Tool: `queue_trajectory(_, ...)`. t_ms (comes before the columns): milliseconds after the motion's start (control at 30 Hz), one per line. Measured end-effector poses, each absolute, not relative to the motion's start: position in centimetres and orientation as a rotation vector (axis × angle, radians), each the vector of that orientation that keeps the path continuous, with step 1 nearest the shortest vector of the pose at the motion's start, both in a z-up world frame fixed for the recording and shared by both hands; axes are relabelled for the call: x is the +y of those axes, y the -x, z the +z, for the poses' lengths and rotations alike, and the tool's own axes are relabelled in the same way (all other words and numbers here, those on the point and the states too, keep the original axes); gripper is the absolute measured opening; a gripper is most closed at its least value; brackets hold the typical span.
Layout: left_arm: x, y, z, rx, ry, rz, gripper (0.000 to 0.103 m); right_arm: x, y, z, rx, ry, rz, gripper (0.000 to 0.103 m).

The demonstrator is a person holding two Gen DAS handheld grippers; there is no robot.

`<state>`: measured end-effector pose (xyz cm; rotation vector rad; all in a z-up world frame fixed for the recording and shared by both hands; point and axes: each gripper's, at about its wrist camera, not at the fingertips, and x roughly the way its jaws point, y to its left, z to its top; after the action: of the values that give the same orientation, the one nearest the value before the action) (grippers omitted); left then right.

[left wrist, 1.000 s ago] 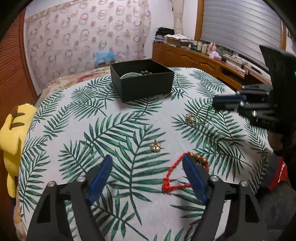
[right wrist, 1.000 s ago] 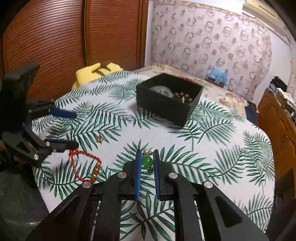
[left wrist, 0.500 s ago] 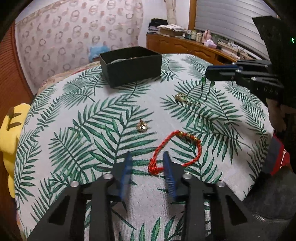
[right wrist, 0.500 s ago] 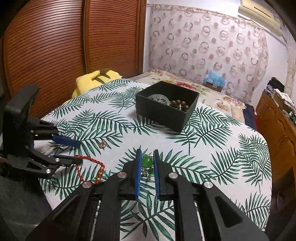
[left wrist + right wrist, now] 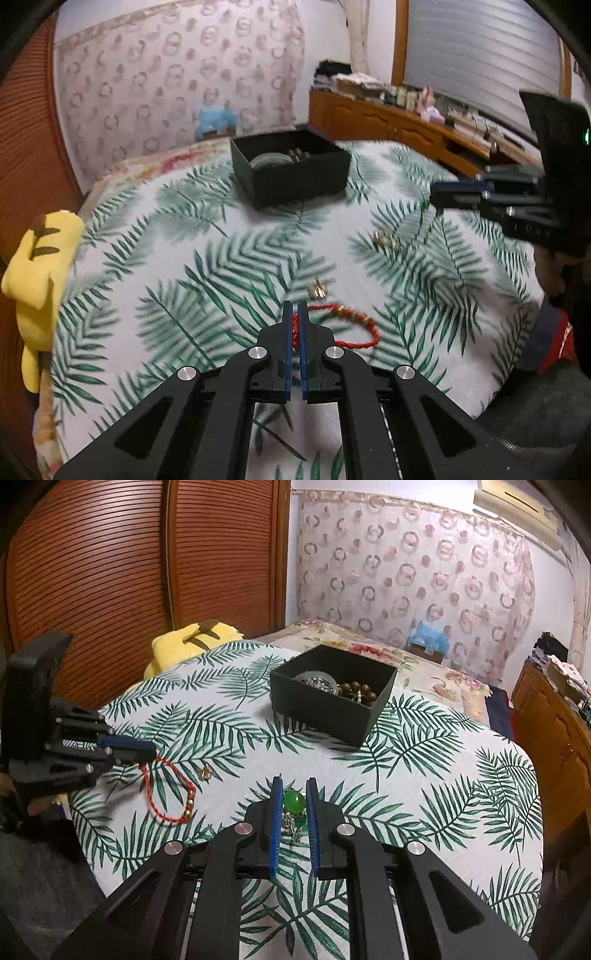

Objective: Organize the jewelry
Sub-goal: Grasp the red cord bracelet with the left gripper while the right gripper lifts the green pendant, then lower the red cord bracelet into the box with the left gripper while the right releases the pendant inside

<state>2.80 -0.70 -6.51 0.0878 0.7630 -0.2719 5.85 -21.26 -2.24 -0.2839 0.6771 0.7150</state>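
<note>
My left gripper [image 5: 295, 314] clamped on the red cord bracelet [image 5: 347, 325] at lower centre, my right gripper [image 5: 293, 794] pinching a green-stone pendant [image 5: 294, 802], small gold charm [image 5: 318, 291] just above, black jewelry box [image 5: 291, 170] upper centre, on leaf-print cloth [image 5: 184, 277].

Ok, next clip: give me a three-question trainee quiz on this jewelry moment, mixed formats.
1. True or false: the left gripper is shut on the red cord bracelet.
2. Multiple choice: the right gripper holds A) a brown bead string, B) a green stone pendant, C) nothing.
3. Short answer: where does the small gold charm lie relative to the black box?

Key
1. True; the cord sits pinched between the pads.
2. B.
3. Outside it, loose on the leaf-print cloth, near the bracelet.
</note>
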Motion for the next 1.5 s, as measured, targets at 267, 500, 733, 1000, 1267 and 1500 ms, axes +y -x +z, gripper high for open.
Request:
queue_trajectory(267,-0.2,-4.0,-3.5,0.682,-0.079,-0.261,0.002,-20.7,-6.7,-0.5,0.639,0.29,0.718,0.014)
queue_trajectory(500,-0.2,-6.0,-1.6,0.621,-0.074,-0.262,0.002,-20.3,-8.7,0.8,0.614,0.277,0.723,0.014)
queue_trajectory(733,-0.3,-8.7,0.3,0.571,-0.071,-0.252,0.002,-19.5,-11.7,1.9,0.599,0.269,0.713,0.014)
queue_trajectory(1000,-0.6,-11.4,1.8,0.542,-0.087,-0.237,0.002,-18.3,-15.3,2.9,0.591,0.243,0.697,0.014)
queue_trajectory(1267,-1.0,-13.5,2.8,0.525,-0.089,-0.229,0.002,-17.2,-18.7,3.1,0.604,0.214,0.689,0.014)
queue_trajectory(1500,-1.6,-15.2,3.5,0.517,-0.093,-0.222,0.002,-16.5,-20.2,2.1,0.63,0.242,0.665,0.014)
